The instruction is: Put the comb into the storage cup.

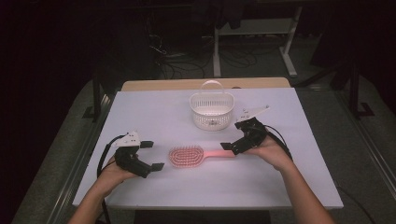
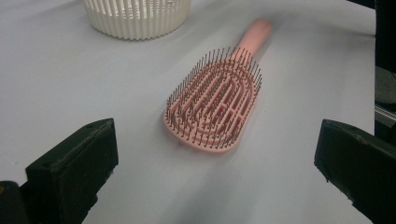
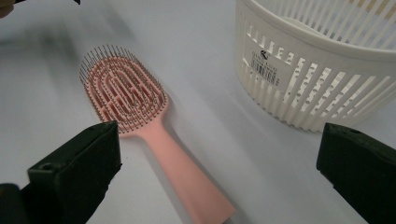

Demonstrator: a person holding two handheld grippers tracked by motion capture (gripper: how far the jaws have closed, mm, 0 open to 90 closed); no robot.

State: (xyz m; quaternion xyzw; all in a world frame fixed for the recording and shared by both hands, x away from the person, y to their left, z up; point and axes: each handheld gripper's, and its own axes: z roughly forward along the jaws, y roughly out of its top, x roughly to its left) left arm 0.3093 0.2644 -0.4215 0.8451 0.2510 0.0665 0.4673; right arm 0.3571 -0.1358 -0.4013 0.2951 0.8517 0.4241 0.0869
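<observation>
Pink hairbrush (image 1: 187, 157): flat on the white table (image 1: 140, 107), bristles up, about midway between the left and right edges, nearer the front edge; handle toward the right edge. Right gripper (image 1: 235, 136): jaws wide apart, empty, at the handle's end. Left gripper (image 1: 152, 155): jaws wide apart, empty, just beside the brush head. White slotted basket (image 1: 211, 110): upright behind the brush, toward the rear edge.

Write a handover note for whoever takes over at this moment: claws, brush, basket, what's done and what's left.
Left claw: open, holding nothing, just left of the brush head.
Right claw: open, holding nothing, at the handle end.
Pink hairbrush: flat on the white table, bristles up, not gripped.
White slatted basket: upright behind the brush, apart from it.
Done: nothing yet.
Left: probably grip the handle and put the brush in the basket.
</observation>
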